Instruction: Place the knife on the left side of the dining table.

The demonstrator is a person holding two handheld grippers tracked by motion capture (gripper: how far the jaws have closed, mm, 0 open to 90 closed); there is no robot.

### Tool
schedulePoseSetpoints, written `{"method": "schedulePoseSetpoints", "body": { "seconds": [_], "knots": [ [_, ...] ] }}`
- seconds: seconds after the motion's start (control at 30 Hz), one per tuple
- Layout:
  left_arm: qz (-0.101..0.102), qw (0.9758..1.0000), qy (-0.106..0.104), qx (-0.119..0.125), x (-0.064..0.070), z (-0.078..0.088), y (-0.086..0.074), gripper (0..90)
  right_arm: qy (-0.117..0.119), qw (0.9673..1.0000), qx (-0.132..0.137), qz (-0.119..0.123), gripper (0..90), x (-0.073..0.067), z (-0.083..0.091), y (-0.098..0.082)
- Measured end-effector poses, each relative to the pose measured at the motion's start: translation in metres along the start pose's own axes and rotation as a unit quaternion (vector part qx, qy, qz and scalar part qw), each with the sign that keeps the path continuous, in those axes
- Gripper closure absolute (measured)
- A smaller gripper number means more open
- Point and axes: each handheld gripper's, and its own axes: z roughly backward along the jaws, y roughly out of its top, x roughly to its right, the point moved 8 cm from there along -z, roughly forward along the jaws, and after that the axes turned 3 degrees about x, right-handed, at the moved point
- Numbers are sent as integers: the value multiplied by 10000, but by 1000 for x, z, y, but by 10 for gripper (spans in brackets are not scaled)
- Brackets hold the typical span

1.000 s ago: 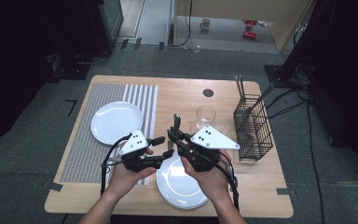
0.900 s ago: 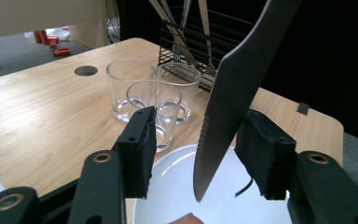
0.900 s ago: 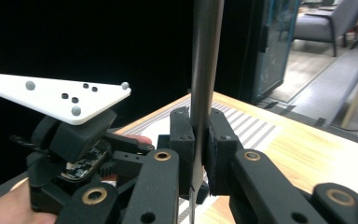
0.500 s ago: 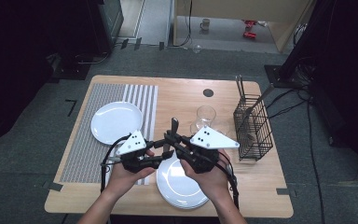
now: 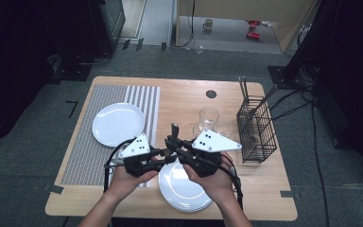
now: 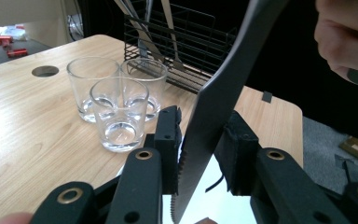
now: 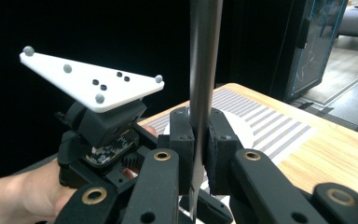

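In the high view, the left gripper and the right gripper are held close together above the near edge of the worktop, over a stack of white plates, with a dark knife standing upright between them. Another white plate lies on a striped mat, and a wire basket stands at the right. In the left gripper view, the knife's serrated blade is seen between the fingers, which have just been closing; one pad touches it while a gap remains at the other. Three glasses stand beyond. In the right gripper view, the knife is pinched firmly by the fingers and stands upright.
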Motion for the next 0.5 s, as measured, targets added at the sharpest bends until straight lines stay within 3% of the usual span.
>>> {"method": "schedulePoseSetpoints", "body": {
  "seconds": [0.1,0.17,0.3,0.37,0.5],
  "knots": [
    [-65,9999,47,-83,0,-2,-2,780,-28,10000,11,-78,821,3,-1,-2],
    [-141,9999,41,-72,0,-2,-3,865,-76,9999,18,-113,800,6,-2,-3],
    [-414,9991,25,-96,7,-3,-4,897,-75,9997,46,-211,798,7,-3,-4],
    [-406,9991,89,-34,7,-3,-2,899,-96,9993,110,-339,795,9,-2,-4],
    [-471,9986,229,103,5,-1,1,900,-210,9990,146,-377,778,8,-1,-5]
  ]
}}
